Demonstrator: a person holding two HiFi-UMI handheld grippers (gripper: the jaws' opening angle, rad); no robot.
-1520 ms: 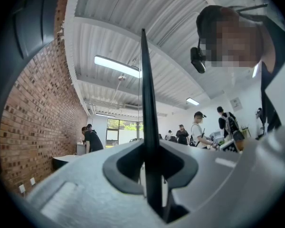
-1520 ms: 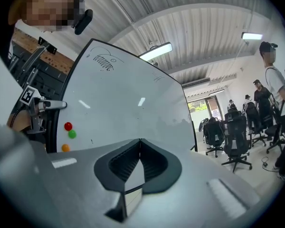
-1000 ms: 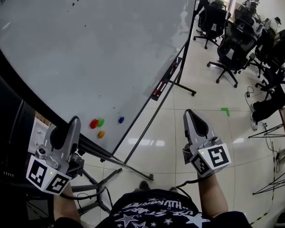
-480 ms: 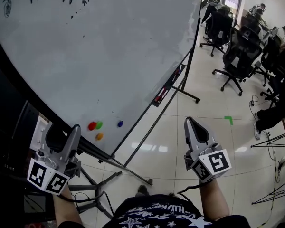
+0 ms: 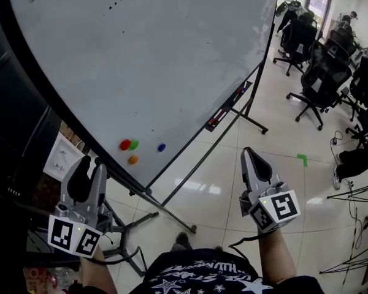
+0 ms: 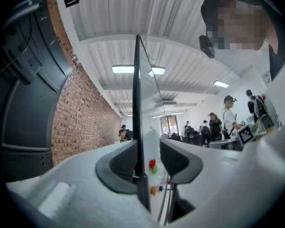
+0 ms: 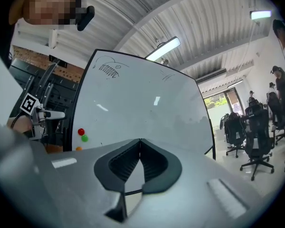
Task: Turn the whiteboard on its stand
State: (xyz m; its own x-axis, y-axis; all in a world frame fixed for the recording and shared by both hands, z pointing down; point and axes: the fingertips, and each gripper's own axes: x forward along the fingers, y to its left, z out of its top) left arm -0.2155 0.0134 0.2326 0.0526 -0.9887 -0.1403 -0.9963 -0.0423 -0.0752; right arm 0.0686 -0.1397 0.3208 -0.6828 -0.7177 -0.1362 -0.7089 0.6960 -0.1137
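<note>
The big whiteboard hangs tilted in its black frame on a wheeled stand. In the left gripper view its edge runs upright between my jaws. My left gripper sits at the board's lower left edge and its jaws are closing. The left pad lies against the frame, while the right pad stands clear of the board face. My right gripper is shut on nothing, in the air right of the board's lower corner. It points at the board face.
Red, green, orange and blue magnets stick near the board's lower corner. A marker tray runs along the far edge. Black shelving stands left. Office chairs and seated people are at the right.
My left gripper's jaws, together on the board's edge a second ago, spread apart and now stand narrower again. The head view has swung left. My right gripper stays shut.
</note>
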